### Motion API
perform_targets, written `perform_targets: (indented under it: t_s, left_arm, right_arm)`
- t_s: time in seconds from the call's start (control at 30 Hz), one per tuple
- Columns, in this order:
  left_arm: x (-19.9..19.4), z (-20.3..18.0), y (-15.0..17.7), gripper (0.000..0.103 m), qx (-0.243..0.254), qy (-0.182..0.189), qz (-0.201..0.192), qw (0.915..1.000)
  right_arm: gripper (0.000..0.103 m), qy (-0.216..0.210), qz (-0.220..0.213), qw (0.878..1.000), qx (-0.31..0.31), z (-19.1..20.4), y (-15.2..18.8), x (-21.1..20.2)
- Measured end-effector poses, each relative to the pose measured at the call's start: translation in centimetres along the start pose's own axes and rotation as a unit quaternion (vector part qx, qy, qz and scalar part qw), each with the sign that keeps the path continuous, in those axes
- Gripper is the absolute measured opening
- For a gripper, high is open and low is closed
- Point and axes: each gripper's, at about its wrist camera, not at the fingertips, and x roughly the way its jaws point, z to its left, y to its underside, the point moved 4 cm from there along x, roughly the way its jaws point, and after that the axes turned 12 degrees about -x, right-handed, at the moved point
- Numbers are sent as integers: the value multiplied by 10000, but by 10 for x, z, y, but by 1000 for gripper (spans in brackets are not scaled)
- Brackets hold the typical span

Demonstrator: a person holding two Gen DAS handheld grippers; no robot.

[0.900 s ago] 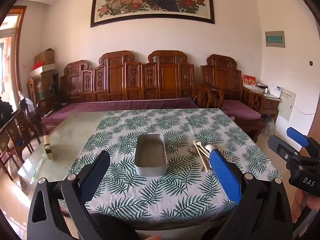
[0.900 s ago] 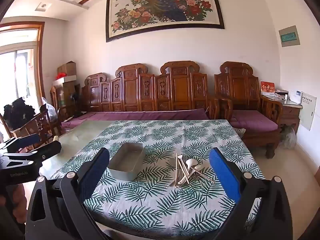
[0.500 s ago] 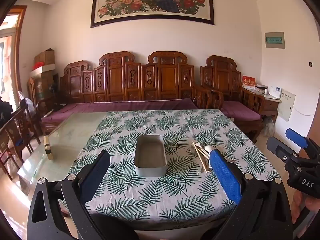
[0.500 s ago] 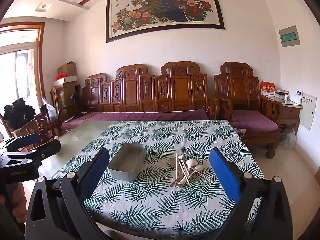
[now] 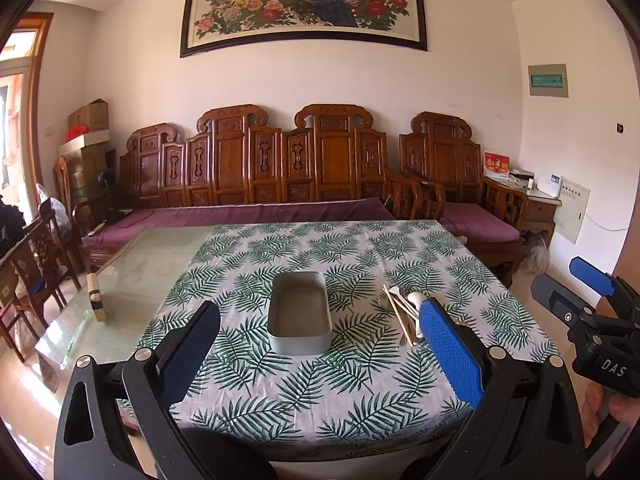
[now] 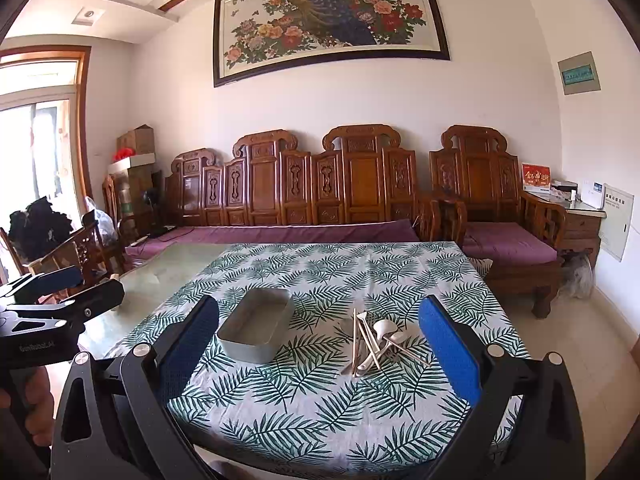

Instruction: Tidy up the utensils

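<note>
Both grippers hover short of the near edge of the table, tilted a little downward, and neither holds anything. Seen from its own camera, the left gripper (image 5: 320, 344) has its jaws spread wide, blue pads facing each other across empty air, with the grey metal tray (image 5: 299, 314) framed between them farther off on the table. The right gripper (image 6: 318, 344) stands just as wide (its blue-tipped fingers also poke into the right edge of the left view).

A leaf-print tablecloth (image 5: 320, 384) covers most of the glass-topped table (image 5: 132, 276), leaving a bare strip of glass on the left. The tray sits empty near the middle of the cloth, long side running away from the cameras. Just to its right, apart from it, lies the loose pile of utensils (image 6: 374, 340): wooden chopsticks (image 5: 396, 314) crossed over what look like a white ceramic spoon (image 6: 385, 327) and some metal pieces, too tangled to count.

On the bare glass at the left a small pale block with a dark band (image 5: 95, 297) stands upright. Behind the table runs a carved wooden bench with purple cushions (image 5: 256, 216), and a framed peacock painting (image 5: 304, 0) hangs on the wall above.
</note>
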Motion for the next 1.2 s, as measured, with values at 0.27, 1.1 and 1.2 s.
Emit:
perform_targets:
  t_s: [0.27,1.1,1.2]
  left_arm:
    - [-4,-4,-3,97,3,9,-4,10000]
    - [-11,-15,-9,97,18,26,-28,10000]
    - [-12,-16,-9,97,18,24,-27,10000]
  right_arm:
    - [100,1,-7,10000,1,3,-6,-2]
    - [100,2,-25,10000,8,4,-11,-8]
    - [100,-3,-22,10000,18,4,-10,-8]
